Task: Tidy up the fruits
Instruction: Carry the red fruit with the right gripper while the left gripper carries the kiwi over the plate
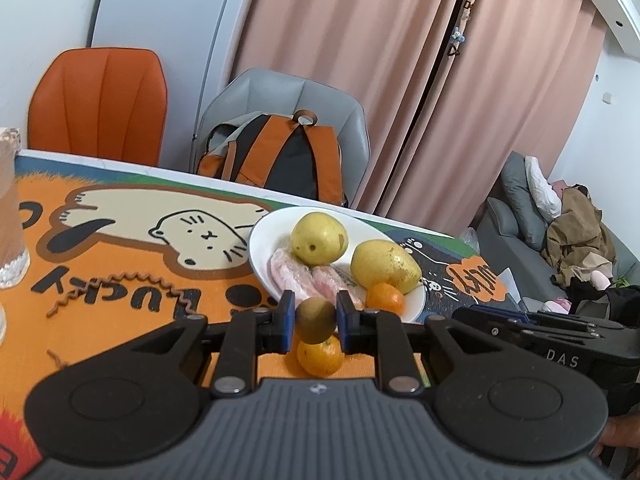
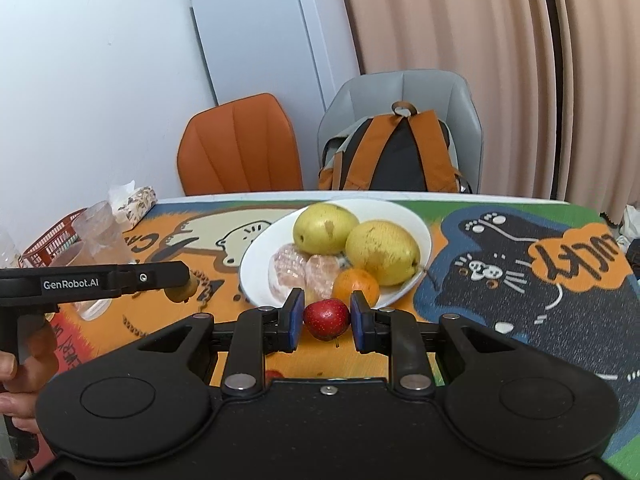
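My left gripper (image 1: 315,320) is shut on a small brown-green round fruit (image 1: 315,319), held above the table in front of a white plate (image 1: 260,240). An orange mandarin (image 1: 320,356) lies on the mat just below it. My right gripper (image 2: 326,318) is shut on a small red fruit (image 2: 326,318) at the plate's (image 2: 256,256) near rim. On the plate lie two yellow-green pears (image 2: 325,227), wrapped pink peeled pieces (image 2: 304,270) and a mandarin (image 2: 356,286). The left gripper (image 2: 182,286) shows from the side in the right wrist view, with its brown fruit (image 2: 182,288).
A cartoon cat mat (image 2: 520,264) covers the table. Clear glasses (image 2: 100,236), a red basket (image 2: 52,240) and a tissue pack (image 2: 134,198) stand at the left. Behind the table are an orange chair (image 2: 240,148) and a grey chair with a backpack (image 2: 394,156). A hand (image 2: 16,380) grips the left handle.
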{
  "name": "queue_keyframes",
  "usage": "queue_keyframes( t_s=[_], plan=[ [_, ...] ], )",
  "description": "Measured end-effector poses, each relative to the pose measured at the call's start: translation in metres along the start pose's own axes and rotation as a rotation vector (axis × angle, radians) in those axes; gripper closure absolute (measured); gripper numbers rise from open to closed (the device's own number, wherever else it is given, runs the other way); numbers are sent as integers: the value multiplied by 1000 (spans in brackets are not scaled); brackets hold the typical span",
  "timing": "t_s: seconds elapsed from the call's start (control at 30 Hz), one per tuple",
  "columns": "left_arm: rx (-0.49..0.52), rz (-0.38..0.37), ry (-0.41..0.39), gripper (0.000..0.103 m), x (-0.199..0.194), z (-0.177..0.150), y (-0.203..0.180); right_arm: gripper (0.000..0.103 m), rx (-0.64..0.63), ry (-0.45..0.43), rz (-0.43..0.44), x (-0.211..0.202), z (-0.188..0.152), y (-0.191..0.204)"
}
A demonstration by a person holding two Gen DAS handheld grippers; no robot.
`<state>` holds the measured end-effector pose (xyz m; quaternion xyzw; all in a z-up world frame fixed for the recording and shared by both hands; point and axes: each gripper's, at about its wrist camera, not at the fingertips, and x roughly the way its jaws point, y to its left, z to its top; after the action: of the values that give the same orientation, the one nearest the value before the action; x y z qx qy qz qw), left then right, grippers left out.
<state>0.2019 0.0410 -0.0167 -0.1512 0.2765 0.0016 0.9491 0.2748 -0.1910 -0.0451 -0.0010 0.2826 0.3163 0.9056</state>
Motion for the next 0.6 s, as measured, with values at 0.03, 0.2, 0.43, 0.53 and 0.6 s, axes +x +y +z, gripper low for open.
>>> queue_keyframes(
  t_s=[0.03,0.2,0.43,0.53,0.6],
  plan=[
    [3,-2,0,83,2,2,-1,80,-1,-2,0,1,2,-1],
    [12,-13,1,83,12,11,-4,80,-2,-8,-8,6,10,-5],
    [25,-26,15,83,32,21,-10,80,3,-16,-16,16,21,-14],
    [31,-30,22,83,42,24,-15,80,9,-16,-17,20,23,-19],
    [32,-34,27,83,48,26,-16,80,14,-14,-18,23,25,-23]
  ],
)
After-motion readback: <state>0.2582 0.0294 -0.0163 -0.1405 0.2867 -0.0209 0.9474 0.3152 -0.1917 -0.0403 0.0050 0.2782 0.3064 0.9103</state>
